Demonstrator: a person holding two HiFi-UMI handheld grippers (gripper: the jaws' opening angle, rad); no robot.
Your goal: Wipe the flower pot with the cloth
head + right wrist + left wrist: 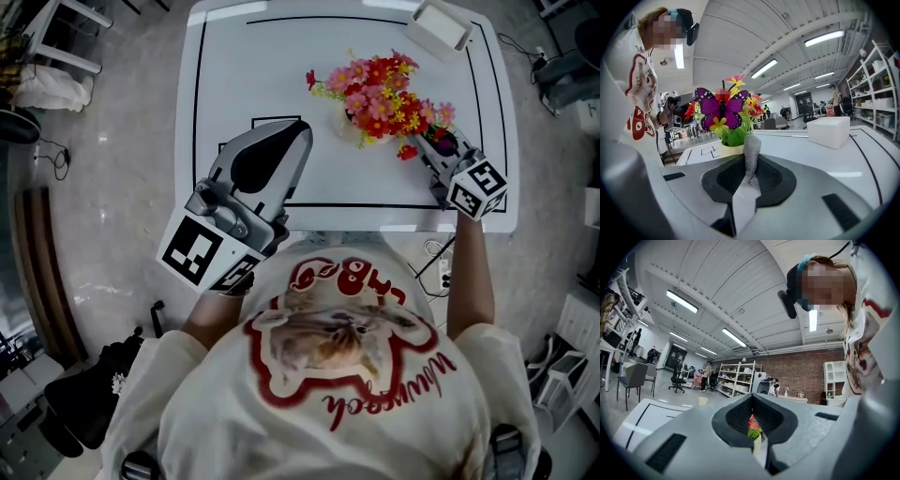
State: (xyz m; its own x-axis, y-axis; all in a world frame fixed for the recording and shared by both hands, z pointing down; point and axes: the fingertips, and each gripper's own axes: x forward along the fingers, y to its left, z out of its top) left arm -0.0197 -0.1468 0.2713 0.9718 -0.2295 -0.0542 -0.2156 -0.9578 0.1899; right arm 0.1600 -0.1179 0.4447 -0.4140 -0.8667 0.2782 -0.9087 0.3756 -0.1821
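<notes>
The flower pot [380, 94], full of red, pink and yellow artificial flowers, stands on the white table [244, 75] right of centre. In the right gripper view its cream pot [731, 150] and a purple butterfly [721, 111] sit just beyond the jaws. My right gripper [747, 183] is shut on a strip of grey mesh cloth [751, 152] that sticks up between the jaws, close to the pot. In the head view the right gripper [424, 142] reaches the bouquet's right side. My left gripper [296, 133] hovers left of the pot, shut and empty [757, 442].
A white rectangular box [439, 28] sits at the table's far right corner [829, 131]. Black lines mark the tabletop. Around the table there are chairs, cables and bags on the floor. Shelving and people stand far off in the room.
</notes>
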